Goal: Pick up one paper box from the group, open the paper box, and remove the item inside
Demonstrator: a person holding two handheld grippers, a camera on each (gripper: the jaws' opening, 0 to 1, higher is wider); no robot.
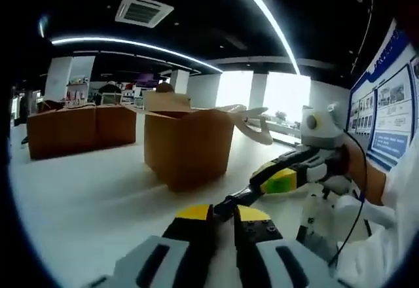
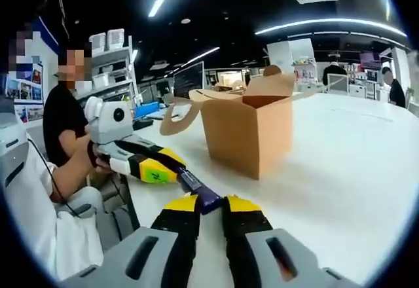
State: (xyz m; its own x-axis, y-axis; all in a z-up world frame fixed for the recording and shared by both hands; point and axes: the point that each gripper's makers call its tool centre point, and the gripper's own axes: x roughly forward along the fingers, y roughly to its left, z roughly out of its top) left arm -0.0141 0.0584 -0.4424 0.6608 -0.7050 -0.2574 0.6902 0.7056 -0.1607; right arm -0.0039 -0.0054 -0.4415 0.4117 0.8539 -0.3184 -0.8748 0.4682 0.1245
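Two grippers meet over a white table [image 1: 85,203], an opened paper box [image 1: 188,143] standing just beyond them.

From the left gripper view, the left gripper [image 1: 222,217] has its jaws drawn close together, and the right gripper [image 1: 278,180] reaches in from the right with a dark item [image 1: 237,199] at its tip; whether the left jaws actually pinch that item I cannot tell. From the right gripper view, the right gripper's jaws pinch the dark purple item, with the left gripper [image 2: 149,167] reaching toward it. More brown boxes [image 1: 72,129] sit well apart, further back.
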